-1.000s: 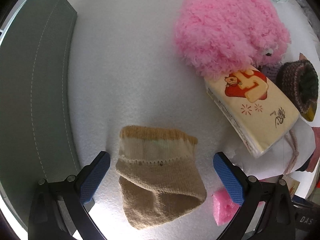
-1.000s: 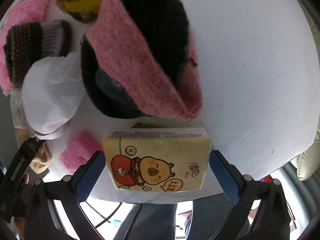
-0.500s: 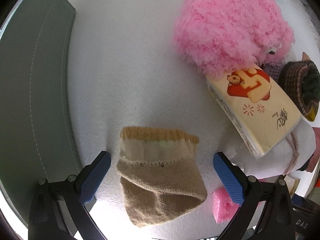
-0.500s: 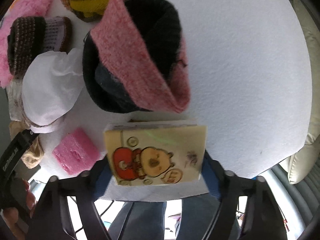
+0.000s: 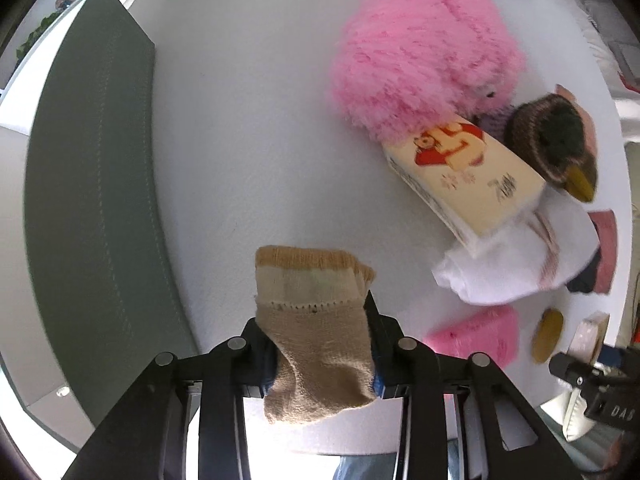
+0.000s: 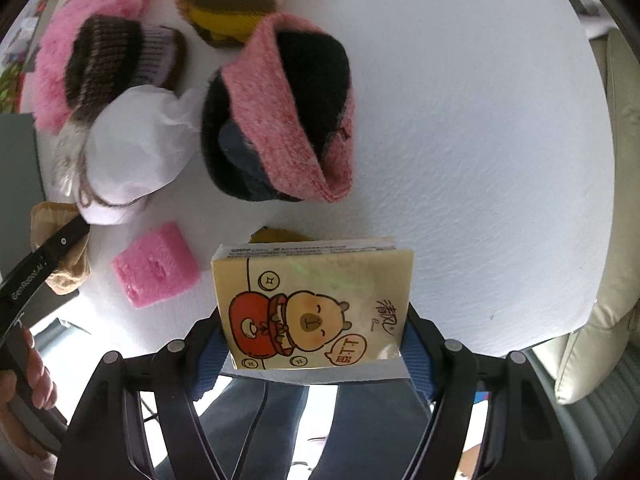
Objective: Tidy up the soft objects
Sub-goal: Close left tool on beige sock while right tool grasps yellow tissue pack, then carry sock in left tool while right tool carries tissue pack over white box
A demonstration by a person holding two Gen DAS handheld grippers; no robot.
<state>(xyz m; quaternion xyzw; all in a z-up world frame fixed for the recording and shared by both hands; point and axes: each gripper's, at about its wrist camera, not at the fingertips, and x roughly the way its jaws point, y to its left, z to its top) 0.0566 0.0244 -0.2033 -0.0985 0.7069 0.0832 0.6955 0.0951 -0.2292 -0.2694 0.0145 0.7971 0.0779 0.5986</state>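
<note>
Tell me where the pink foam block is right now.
The pink foam block lies on the white table, left of the yellow tissue pack in the right wrist view, just below the white cloth.

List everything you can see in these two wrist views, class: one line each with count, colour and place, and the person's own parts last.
Tan sock: 1, beige, pinched in left gripper.
Tissue pack: 1, cream with cartoon bear, between right gripper's pads.
Fluffy item: 1, pink, far side of table.
Foam blocks: 2 seen, pink, on table.
White cloth: 1, beside pink-black knit.
Table: 1, white.
Panel: 1, grey-green, table's edge.
Left gripper: black, just closed.
Right gripper: black, just closed.
</note>
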